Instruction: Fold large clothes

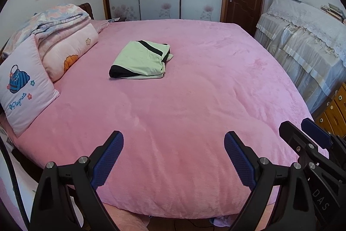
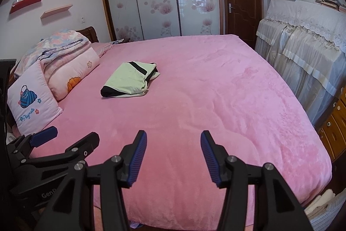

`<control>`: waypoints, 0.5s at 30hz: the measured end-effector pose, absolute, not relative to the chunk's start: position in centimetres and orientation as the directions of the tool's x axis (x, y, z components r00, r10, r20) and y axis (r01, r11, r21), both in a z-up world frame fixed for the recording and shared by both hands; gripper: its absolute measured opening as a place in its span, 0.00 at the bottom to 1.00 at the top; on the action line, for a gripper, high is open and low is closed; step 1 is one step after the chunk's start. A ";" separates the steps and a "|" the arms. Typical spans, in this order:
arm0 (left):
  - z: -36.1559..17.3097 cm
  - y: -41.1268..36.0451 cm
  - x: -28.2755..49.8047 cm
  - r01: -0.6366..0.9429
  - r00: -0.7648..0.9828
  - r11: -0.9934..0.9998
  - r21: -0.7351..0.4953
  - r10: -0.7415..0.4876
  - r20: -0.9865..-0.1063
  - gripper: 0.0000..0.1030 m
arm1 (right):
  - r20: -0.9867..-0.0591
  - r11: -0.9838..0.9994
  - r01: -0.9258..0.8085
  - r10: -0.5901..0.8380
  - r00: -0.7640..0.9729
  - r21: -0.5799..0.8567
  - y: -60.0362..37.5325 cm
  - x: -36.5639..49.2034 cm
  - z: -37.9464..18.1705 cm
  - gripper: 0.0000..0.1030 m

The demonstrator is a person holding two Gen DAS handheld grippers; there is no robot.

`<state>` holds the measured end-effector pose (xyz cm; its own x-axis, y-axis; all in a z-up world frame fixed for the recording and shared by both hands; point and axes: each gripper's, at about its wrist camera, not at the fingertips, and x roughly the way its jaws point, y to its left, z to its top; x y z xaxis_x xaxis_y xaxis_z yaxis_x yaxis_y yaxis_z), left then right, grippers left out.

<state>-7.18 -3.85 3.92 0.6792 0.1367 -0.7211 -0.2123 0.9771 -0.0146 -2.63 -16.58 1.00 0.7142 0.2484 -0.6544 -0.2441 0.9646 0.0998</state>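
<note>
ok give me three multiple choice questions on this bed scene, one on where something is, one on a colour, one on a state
1. Where does the garment lie?
A. on the bed, right of the pillows
B. on the floor
C. on top of the quilt

2. What colour is the bed cover?
A. blue
B. pink
C. white

3. How do the left gripper and right gripper stand?
A. both open and empty
B. both shut on the garment
C. left shut, right open

Answers:
1. A, it sits folded on the cover beside the pillow and quilt.
2. B, the whole cover is pink.
3. A, each pair of fingers stands apart over bare cover.
</note>
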 end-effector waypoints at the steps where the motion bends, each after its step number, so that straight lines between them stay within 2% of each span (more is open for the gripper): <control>1: 3.9 -3.8 -7.2 -0.212 0.678 0.977 -0.018 0.134 -0.722 0.91 | -0.654 0.965 -0.244 0.248 0.714 0.100 -16.6 -2.6 1.0 0.51; 15: 3.1 -3.5 -6.4 -0.198 0.666 0.980 -0.010 0.127 -0.735 0.91 | -0.666 0.966 -0.231 0.246 0.704 0.112 -15.6 -2.8 0.6 0.51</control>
<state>-6.39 -3.54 3.14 0.6657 0.1271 -0.7353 -0.1981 0.9801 -0.0100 -2.84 -15.55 0.55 0.7039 0.2458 -0.6664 -0.2312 0.9664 0.1122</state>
